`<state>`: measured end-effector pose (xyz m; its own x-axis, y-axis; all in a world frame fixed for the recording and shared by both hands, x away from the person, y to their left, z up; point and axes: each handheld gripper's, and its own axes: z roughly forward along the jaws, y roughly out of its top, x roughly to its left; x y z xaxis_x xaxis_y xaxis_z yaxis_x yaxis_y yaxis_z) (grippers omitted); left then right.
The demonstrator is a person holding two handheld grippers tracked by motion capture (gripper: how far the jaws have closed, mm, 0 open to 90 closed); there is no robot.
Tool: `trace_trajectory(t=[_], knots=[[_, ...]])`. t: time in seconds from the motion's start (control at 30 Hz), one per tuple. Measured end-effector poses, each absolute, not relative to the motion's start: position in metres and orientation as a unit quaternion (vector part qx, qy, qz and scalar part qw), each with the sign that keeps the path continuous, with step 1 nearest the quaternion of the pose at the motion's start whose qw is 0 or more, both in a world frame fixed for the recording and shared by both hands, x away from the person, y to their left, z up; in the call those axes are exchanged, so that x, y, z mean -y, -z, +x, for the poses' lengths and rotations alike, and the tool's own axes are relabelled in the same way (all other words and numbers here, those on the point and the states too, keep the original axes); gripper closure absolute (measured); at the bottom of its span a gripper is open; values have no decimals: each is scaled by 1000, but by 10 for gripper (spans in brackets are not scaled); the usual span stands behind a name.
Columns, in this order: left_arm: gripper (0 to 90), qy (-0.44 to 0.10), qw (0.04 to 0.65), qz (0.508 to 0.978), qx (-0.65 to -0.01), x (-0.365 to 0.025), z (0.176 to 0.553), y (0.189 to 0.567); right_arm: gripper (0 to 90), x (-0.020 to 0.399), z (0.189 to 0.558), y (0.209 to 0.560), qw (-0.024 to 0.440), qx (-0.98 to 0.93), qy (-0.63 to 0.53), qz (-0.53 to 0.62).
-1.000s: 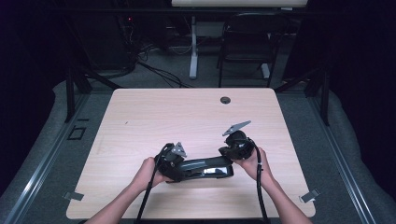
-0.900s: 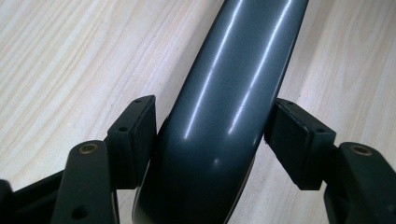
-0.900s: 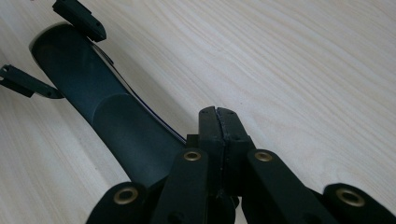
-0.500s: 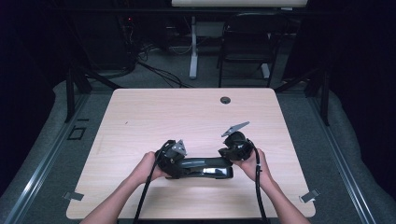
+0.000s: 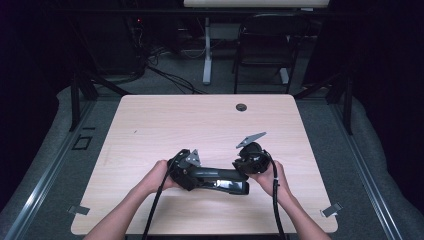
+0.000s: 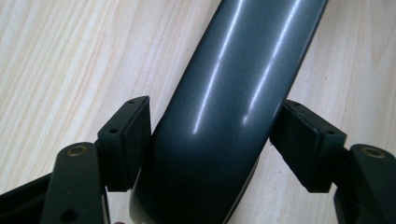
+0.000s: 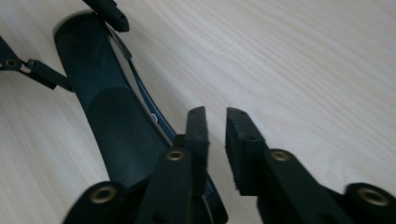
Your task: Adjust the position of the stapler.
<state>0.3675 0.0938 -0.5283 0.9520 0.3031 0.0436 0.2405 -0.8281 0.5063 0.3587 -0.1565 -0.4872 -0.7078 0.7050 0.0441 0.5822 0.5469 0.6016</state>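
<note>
A long, curved, dark grey glossy piece [image 5: 220, 179] lies on the light wooden tabletop [image 5: 200, 125] near the person's edge, stretched from left to right between the two hands. The left gripper [image 5: 184, 167] meets its left end and the right gripper [image 5: 248, 161] stands at its right end. In the left gripper view the piece [image 6: 233, 107] runs up between the two black pads [image 6: 128, 140]; the left pad lies against its side, while a thin gap shows at the right pad, so the jaws straddle the piece loosely rather than clamp it, and they have just been opening a little further. In the right gripper view the jaws stand a narrow slit apart with bare wood showing between them; they have just been opening from a closed position, and nothing sits in the gap. The piece [image 7: 112, 121] lies just to the left of those jaws, its near end under the left one, and the other gripper's jaws show at its far end. A small dark round grommet [image 5: 241, 107] sits in the tabletop near the far edge, well apart from the hands.
</note>
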Motion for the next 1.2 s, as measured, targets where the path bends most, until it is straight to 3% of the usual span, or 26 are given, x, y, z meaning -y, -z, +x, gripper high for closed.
trace_trajectory(t=[0.1, 0.13, 0.2, 0.37, 0.57, 0.8, 1.2], knots=[[276, -67, 254, 953, -150, -94, 366, 529, 704, 158, 356, 485, 118, -872, -299, 368], [255, -64, 254, 951, -164, -95, 365, 530, 637, 161, 354, 483, 132, -869, -302, 369], [165, -63, 246, 952, -170, -98, 365, 532, 569, 163, 351, 481, 145, -864, -305, 373], [91, -65, 270, 937, -214, -117, 361, 527, 479, 173, 342, 476, 155, -854, -317, 382], [34, -67, 317, 914, -246, -130, 354, 513, 364, 186, 324, 475, 154, -849, -323, 388], [1, -76, 317, 909, -260, -122, 344, 506, 229, 207, 309, 483, 135, -847, -321, 403], [2, -78, 365, 876, -304, -122, 338, 495, 153, 224, 290, 487, 123, -850, -314, 405]])
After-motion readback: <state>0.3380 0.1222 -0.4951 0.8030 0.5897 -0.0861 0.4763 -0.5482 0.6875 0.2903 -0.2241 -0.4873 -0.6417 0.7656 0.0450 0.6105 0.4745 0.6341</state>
